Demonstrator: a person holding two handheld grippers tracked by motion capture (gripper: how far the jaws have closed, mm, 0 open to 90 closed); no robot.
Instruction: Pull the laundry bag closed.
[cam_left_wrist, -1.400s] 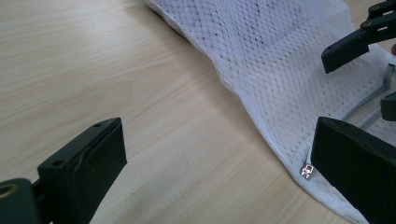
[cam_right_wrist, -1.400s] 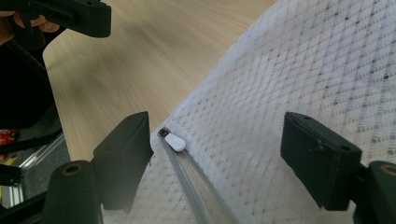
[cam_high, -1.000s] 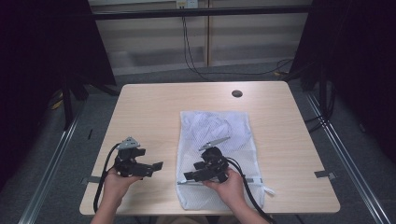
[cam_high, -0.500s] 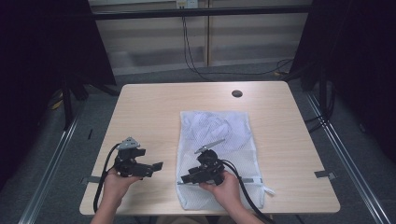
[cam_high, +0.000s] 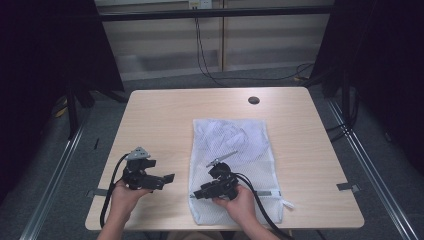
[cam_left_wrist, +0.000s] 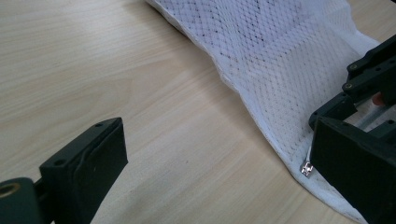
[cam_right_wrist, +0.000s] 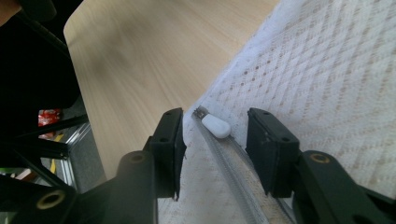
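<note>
The right tool (cam_right_wrist: 215, 154) was set low over the near left corner of the white mesh bag (cam_high: 235, 150) on the counter (cam_high: 160, 115); its jaws, which had just been closing, stood narrowed on either side of the white zipper pull (cam_right_wrist: 215, 125), not yet pressed on it. The left tool (cam_left_wrist: 210, 177) was held wide apart with nothing between its jaws, and the bag's edge lay just to its right.

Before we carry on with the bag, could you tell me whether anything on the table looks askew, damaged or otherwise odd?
Nothing stands out. The white mesh laundry bag lies flat on the light wooden table, with a pale bundle inside its far end. The right gripper, its jaws just closing, straddles the white zipper pull without pressing it.
</note>
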